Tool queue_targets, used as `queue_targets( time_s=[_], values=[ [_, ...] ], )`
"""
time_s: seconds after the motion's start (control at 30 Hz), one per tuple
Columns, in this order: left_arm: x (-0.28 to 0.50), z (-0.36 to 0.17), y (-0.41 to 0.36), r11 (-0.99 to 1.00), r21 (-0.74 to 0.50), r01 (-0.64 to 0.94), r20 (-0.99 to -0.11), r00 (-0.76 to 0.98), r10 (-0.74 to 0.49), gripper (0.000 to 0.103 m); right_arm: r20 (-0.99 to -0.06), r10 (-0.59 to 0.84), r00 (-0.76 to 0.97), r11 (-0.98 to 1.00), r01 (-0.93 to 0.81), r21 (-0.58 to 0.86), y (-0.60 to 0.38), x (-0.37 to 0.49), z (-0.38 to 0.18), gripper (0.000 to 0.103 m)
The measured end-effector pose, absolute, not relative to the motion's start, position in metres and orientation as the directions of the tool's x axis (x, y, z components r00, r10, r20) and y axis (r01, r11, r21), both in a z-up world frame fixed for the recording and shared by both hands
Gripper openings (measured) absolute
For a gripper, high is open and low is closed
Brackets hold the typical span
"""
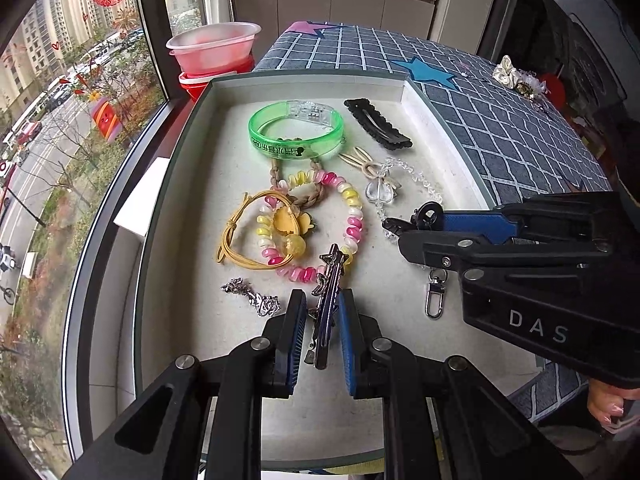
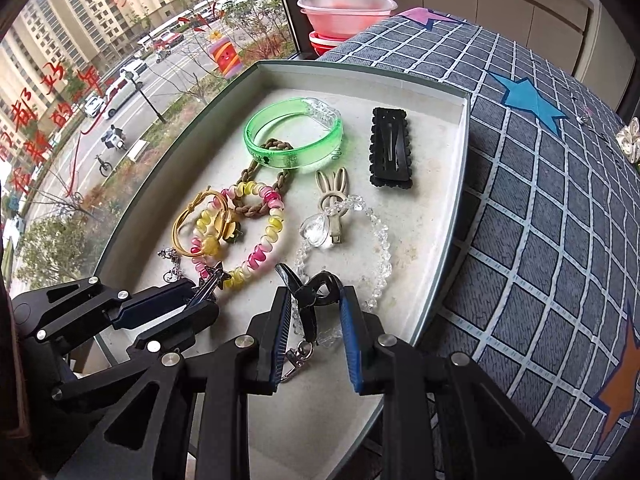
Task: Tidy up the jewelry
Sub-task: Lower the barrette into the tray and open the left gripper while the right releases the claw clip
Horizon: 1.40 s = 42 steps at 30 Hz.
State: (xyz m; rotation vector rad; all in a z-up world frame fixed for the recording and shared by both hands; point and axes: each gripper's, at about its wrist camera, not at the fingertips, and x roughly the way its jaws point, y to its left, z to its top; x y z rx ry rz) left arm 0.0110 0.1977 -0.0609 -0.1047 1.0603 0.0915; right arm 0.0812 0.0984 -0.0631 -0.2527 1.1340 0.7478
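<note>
Left wrist view: the left gripper point(image 1: 322, 312) pinches the star clip point(image 1: 329, 304), pointing toward the green bangle point(image 1: 296, 136). The right gripper point(image 2: 314, 304) grips a black clasp point(image 2: 310, 294), nearer the tray point(image 2: 436, 280) wall.

place: upper-floor home | evidence: window point(image 2: 120, 80) over apartment blocks, checked tablecloth point(image 1: 500, 120), stacked plastic bowls point(image 1: 212, 48)

The shallow grey-rimmed white tray point(image 2: 467, 120) is crowded along its left and centre: the translucent green plastic bangle point(image 2: 296, 142), the pink-and-yellow beaded bracelet point(image 2: 256, 240) and the clear crystal bead bracelet point(image 2: 380, 256) block passage. Bare floor lies along the right wall, below the black scalloped hair clip point(image 2: 391, 156).
</note>
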Motion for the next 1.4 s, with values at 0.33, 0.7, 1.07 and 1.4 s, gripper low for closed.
queue_targets(
  time_s=[0.33,0.7,1.07,1.4],
  values=[
    [0.009,-0.059,0.201,0.988,-0.032,-0.152,-0.875,0.483,0.046,0.024,-0.882,0.423,0.209,0.724,-0.663,0.19,0.101,0.079,-0.06,0.05],
    [0.009,-0.054,0.2,0.986,-0.002,-0.169,-0.871,0.485,0.081,0.024,-0.858,0.45,0.247,0.748,-0.629,0.211,0.086,0.081,-0.04,0.066],
    [0.008,-0.05,0.202,0.985,0.002,-0.175,-0.867,0.49,0.089,0.025,-0.84,0.462,0.284,0.776,-0.589,0.227,0.064,0.085,-0.026,0.066],
    [0.003,-0.036,0.205,0.978,0.006,-0.21,-0.829,0.546,0.122,0.103,-0.838,0.457,0.299,0.798,-0.554,0.237,0.048,0.088,-0.025,0.066]
  ],
)
